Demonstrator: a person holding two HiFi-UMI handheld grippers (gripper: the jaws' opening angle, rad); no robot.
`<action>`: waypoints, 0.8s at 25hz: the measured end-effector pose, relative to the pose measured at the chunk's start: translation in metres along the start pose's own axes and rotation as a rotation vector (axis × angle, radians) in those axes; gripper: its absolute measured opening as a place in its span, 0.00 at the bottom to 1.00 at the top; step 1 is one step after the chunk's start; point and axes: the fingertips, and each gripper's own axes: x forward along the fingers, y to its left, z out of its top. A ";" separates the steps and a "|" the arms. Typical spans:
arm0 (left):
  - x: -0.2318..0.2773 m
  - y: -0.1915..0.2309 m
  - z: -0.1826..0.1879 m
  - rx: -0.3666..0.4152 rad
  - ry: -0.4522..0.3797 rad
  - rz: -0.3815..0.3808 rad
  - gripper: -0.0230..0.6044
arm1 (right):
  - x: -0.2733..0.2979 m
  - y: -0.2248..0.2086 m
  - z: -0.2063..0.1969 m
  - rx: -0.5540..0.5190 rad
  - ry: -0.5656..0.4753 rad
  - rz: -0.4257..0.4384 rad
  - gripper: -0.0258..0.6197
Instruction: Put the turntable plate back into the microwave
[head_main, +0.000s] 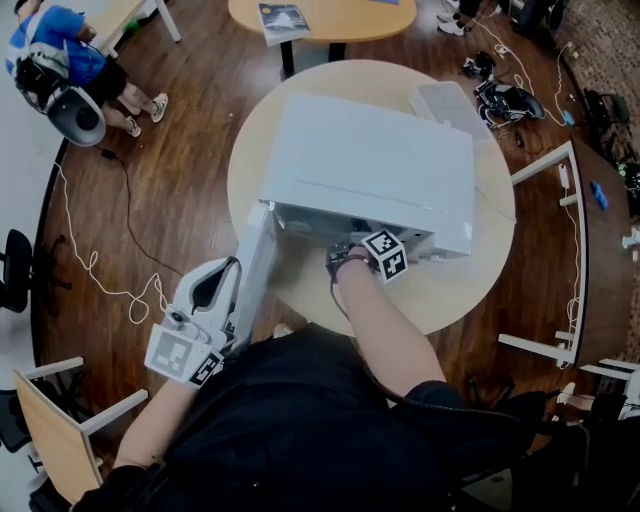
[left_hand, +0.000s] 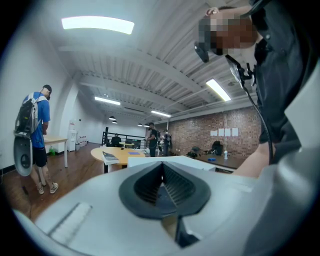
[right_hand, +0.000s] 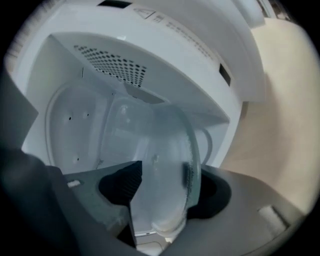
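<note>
Right gripper view shows my right gripper (right_hand: 162, 173) with its jaws spread and released around the clear round glass turntable plate (right_hand: 160, 145), which sits between them inside the white boxy microwave (head_main: 370, 165); I cannot tell whether it is seated flat. With nothing clamping it, I judge it could slide or settle off-centre, or chip if a jaw catches its rim as I back out. My left gripper (left_hand: 161, 187) has its jaws clenched on nothing beside the open white door (head_main: 255, 270) at the microwave's 7 o'clock, where a nudge could swing the door onto my arm.
</note>
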 end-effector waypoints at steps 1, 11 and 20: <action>0.001 0.000 0.000 0.000 0.000 -0.005 0.04 | -0.001 0.000 0.000 0.006 0.002 0.006 0.45; 0.004 -0.005 -0.001 0.011 0.008 -0.037 0.04 | -0.020 -0.015 -0.011 -0.063 0.072 -0.047 0.45; 0.010 -0.010 -0.001 0.011 0.010 -0.056 0.04 | -0.030 -0.037 -0.010 -0.021 0.066 -0.045 0.48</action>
